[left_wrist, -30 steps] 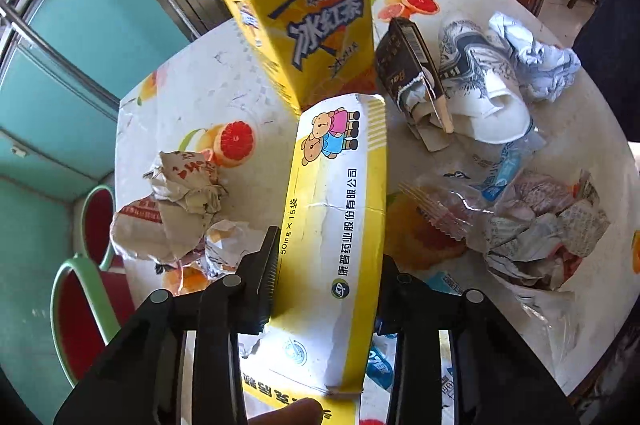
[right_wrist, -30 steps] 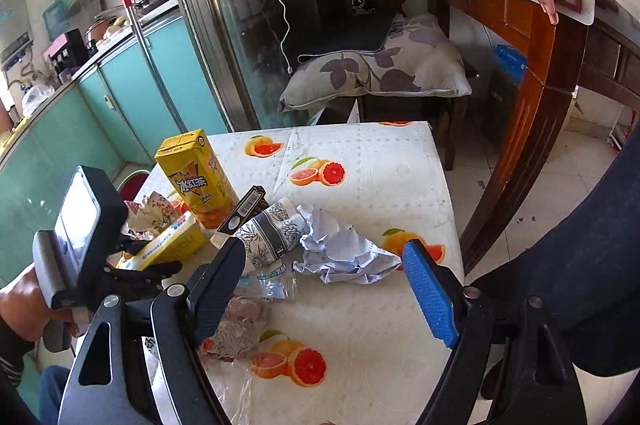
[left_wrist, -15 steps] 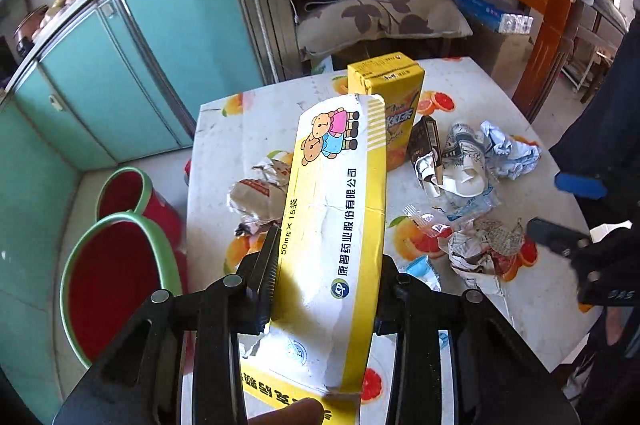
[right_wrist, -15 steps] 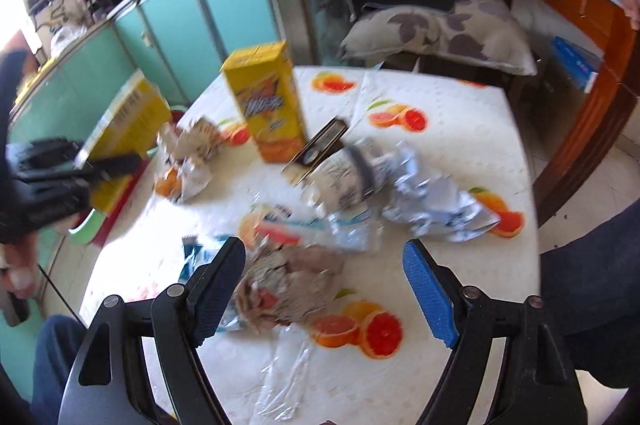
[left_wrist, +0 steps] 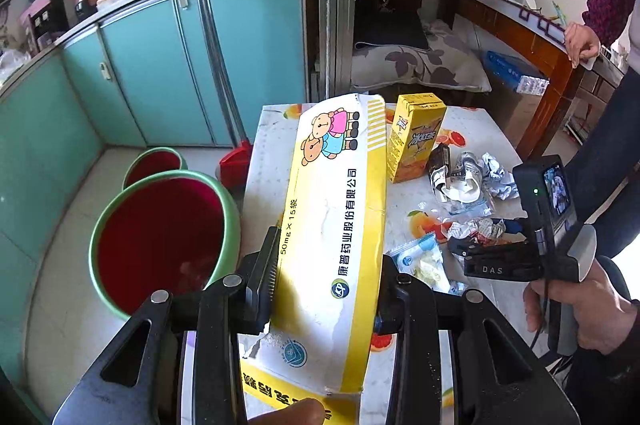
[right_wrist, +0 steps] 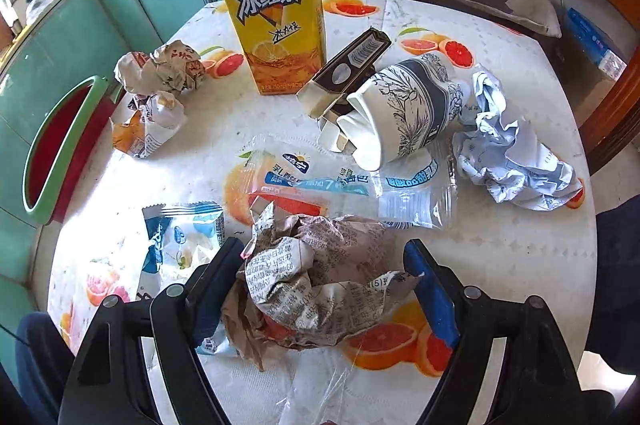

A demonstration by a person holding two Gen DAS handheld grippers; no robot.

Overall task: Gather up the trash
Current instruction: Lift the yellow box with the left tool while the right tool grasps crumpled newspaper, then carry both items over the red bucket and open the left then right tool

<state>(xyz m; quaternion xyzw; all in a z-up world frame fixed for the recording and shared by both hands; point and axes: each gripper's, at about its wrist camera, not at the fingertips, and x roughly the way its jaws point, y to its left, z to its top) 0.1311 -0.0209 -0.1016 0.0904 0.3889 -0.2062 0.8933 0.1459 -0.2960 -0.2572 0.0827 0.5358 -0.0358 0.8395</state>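
My left gripper (left_wrist: 324, 277) is shut on a long yellow-and-white medicine box (left_wrist: 336, 225) and holds it up above the table's left edge. Below and to its left stands a green-rimmed red bin (left_wrist: 160, 241). My right gripper (right_wrist: 324, 273) is open and low over the fruit-print table (right_wrist: 500, 265). Its pads stand on either side of a crumpled printed paper wad (right_wrist: 320, 281), not squeezing it. In the left wrist view the same wad (left_wrist: 476, 229) lies under the right gripper.
More trash lies on the table: a yellow tea carton (right_wrist: 272, 9), a paper cup (right_wrist: 404, 109), a dark small box (right_wrist: 348, 65), crumpled blue paper (right_wrist: 508, 145), a clear wrapper (right_wrist: 352, 185), a snack pack (right_wrist: 180, 237) and crumpled wrappers (right_wrist: 160, 69). A second bin (left_wrist: 154, 165) and a red dustpan (left_wrist: 236, 161) stand by the cabinets.
The left gripper rose and drew back from the table with the box, and the bins came into view. The right gripper came down until its open pads flank the paper wad.
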